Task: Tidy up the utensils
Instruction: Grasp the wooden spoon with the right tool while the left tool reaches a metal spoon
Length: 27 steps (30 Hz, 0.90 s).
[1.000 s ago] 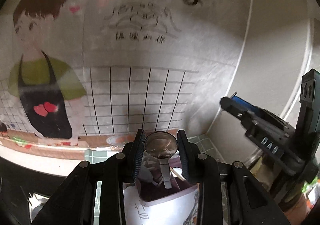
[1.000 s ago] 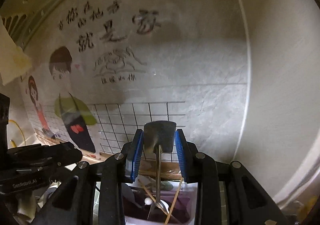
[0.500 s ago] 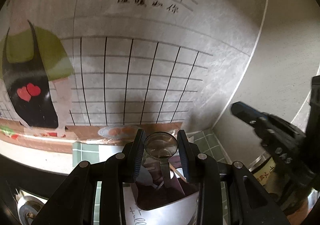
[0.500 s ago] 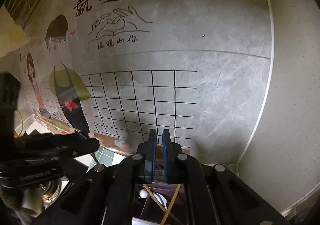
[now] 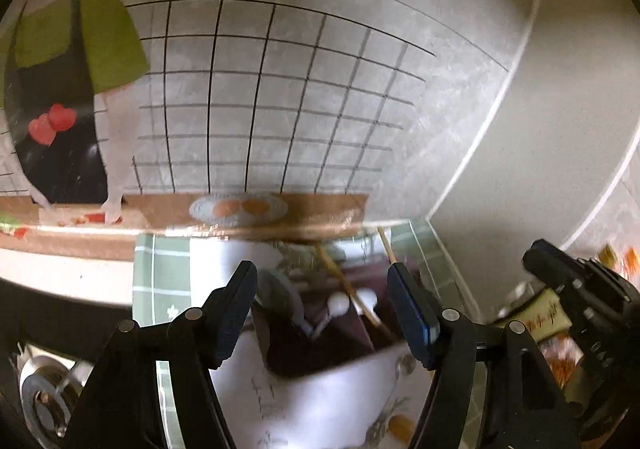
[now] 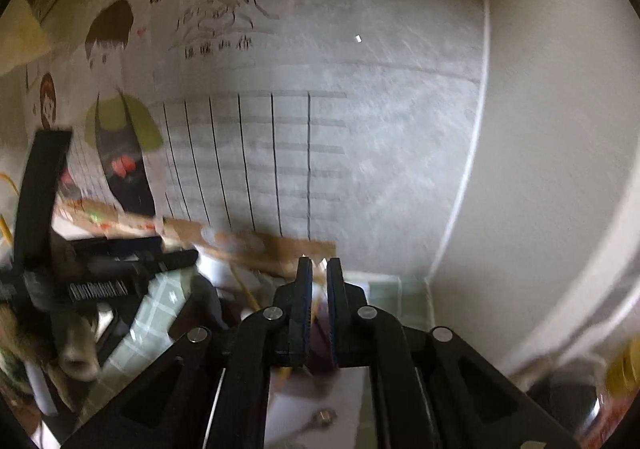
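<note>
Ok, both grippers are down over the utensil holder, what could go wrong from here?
The jaws of the left gripper have just been opening, yet the metal spoon leans in the utensil holder right by one finger: pulling back could snag it. The chopsticks stick out loosely; the right gripper, jaws just opening with nothing visibly between, could knock them.

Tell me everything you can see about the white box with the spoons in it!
The white box is a utensil holder with a dark purple inside and dark writing and a flower picture on its front. It stands upright on the green checked countertop near the wall corner. Inside lean a metal spoon, white spoons and wooden chopsticks. The left gripper hovers over it, open, touching nothing. The picture is blurry.
</note>
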Tool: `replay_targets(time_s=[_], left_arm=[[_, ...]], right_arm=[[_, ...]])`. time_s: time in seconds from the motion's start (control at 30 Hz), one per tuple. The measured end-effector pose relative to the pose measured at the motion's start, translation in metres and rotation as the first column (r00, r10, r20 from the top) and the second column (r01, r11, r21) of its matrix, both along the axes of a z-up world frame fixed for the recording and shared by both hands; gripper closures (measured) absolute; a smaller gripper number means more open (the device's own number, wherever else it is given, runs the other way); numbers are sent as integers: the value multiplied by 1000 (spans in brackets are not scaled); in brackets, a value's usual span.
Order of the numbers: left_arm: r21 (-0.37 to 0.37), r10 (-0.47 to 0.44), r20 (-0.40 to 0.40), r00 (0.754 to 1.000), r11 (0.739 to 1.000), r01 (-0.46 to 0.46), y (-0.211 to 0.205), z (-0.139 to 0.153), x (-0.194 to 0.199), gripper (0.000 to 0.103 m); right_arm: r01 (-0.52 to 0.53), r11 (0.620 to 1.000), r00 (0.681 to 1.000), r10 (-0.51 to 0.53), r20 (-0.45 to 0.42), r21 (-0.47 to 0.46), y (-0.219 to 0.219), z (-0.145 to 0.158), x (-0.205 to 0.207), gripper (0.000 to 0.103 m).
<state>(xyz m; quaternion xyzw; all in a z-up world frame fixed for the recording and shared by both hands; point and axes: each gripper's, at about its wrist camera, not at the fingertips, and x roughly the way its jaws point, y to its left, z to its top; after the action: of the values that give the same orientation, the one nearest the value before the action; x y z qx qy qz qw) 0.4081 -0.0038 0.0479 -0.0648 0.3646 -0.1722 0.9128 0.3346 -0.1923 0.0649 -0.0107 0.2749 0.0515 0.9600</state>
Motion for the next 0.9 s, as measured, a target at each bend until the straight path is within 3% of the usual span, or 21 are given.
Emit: replay_targets(time_s=[0.07,0.13,0.27,0.37,0.5,0.73,0.8,0.9], left_arm=[[22,-18,1,1000,1000,18,-2,-4,-18,35],[33,-38,-18,999,999,39,-1,-13,-37,35],[47,-55,-101,993,997,60,2,-46,-71,35],[52,-49,-168,985,997,58,9,-73,-89,35],[55,-28,-252,967,998,44,21,-108,-105,35],[97,-51,-324,945,991,87,14,-137,-121,35],[104,-78,-325,942,988,118,4,-140,-121,35],[113,-131,-314,940,978,174,-19,-144,-117,35]], right_arm=[[21,1000,999,-22,-41,-18,-3,-17,-16,66],[15,999,995,-18,-94,-29,-4,-39,-32,64],[-28,1000,970,29,-240,6,-1,-85,-52,64],[-67,998,932,68,-356,17,11,-126,-65,64],[-107,994,896,111,-430,33,31,-162,-73,64],[-60,998,869,46,-492,-14,43,-198,-52,64],[-69,997,874,40,-484,-42,46,-196,-55,75],[-33,998,881,4,-474,-52,36,-188,-65,77]])
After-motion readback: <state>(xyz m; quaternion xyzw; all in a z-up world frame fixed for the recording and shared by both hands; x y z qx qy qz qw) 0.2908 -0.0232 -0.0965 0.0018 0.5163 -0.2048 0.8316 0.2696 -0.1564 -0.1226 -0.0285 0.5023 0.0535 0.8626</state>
